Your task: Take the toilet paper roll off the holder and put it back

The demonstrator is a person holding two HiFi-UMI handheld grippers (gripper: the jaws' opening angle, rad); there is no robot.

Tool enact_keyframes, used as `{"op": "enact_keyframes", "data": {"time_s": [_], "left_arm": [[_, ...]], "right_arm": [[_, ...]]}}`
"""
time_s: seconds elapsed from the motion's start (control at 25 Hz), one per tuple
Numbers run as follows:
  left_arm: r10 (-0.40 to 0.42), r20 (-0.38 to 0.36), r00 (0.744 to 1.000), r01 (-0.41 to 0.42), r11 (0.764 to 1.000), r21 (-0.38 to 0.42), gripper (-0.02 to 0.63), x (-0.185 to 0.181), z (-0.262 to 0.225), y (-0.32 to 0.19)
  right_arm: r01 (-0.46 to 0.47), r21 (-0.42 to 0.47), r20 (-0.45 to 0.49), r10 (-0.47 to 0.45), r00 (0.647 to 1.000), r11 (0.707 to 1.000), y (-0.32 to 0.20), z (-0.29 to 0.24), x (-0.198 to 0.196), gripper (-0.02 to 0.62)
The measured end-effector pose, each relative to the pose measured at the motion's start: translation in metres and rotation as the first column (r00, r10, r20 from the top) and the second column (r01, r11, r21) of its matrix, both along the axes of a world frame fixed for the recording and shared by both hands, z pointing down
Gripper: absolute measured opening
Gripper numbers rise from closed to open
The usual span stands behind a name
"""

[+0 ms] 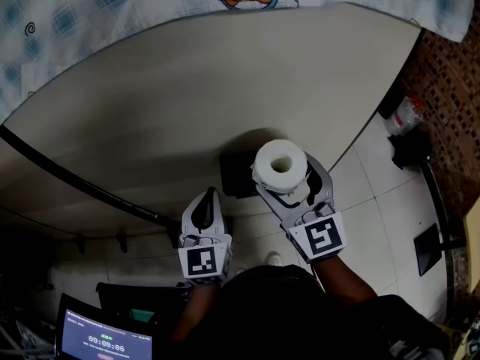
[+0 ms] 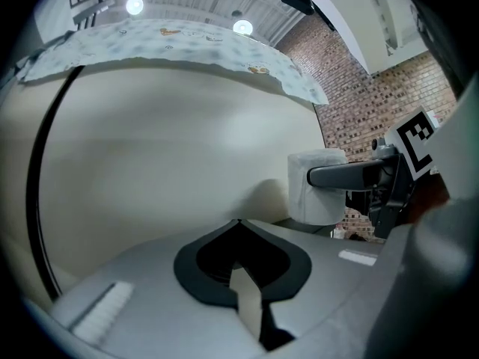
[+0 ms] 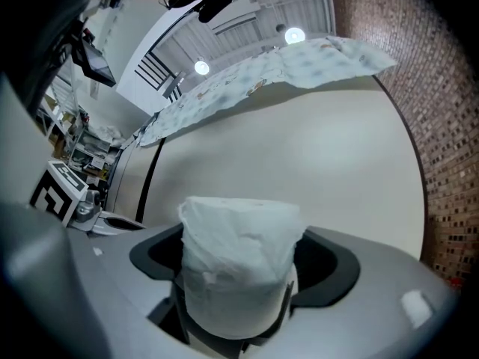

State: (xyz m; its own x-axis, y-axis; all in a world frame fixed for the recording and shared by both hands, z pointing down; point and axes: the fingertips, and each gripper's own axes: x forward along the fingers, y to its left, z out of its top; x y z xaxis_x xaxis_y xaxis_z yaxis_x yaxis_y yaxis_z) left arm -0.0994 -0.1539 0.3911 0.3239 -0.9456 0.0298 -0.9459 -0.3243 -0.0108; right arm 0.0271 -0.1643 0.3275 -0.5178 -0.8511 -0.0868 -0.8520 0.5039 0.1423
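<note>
The right gripper [image 1: 286, 177] has its fingers spread wide around the toilet paper roll [image 1: 280, 163] and clamped on its sides. In the head view this sits just right of centre. The roll stands on end there, with the open hole of its core facing the camera. It is off the floor, borne by the fingers alone. In the right gripper view the roll [image 3: 239, 249] fills the lower middle of the frame. Its outer layer is crinkled and loose, and a finger hugs it on each side.

The left gripper [image 1: 208, 203] is lower and to the left of the roll in the head view, apart from it. Its fingers are closed tip to tip. The left gripper view shows the two tips [image 2: 239, 225] meeting in a point at the lower middle, with nothing clamped there. The roll [image 2: 317, 189] is at the right of that view, with one finger of the right gripper lying across it.

Both grippers face a large cream panel [image 1: 187, 96]. A blue-checked patterned cloth [image 1: 90, 6] is draped over the panel's top edge, along the upper part of the head view. A dark boxy fitting [image 1: 234, 175] sits on the panel just left of and behind the roll. Whether it is the holder I cannot tell. A brick wall [image 1: 450, 103] runs down the right edge, a tiled floor [image 1: 382, 193] lies below it, and a lit screen [image 1: 105, 343] glows at the lower left.
</note>
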Motion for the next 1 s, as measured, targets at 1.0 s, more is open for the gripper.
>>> {"op": "enact_keyframes", "data": {"time_s": [1.0], "left_arm": [[0.069, -0.038, 0.997, -0.074, 0.985, -0.153, 0.024, 0.023, 0.064, 0.028]], "right_arm": [[-0.094, -0.051, 0.032, 0.096, 0.995, 0.994, 0.041, 0.011, 0.04, 0.425]]}}
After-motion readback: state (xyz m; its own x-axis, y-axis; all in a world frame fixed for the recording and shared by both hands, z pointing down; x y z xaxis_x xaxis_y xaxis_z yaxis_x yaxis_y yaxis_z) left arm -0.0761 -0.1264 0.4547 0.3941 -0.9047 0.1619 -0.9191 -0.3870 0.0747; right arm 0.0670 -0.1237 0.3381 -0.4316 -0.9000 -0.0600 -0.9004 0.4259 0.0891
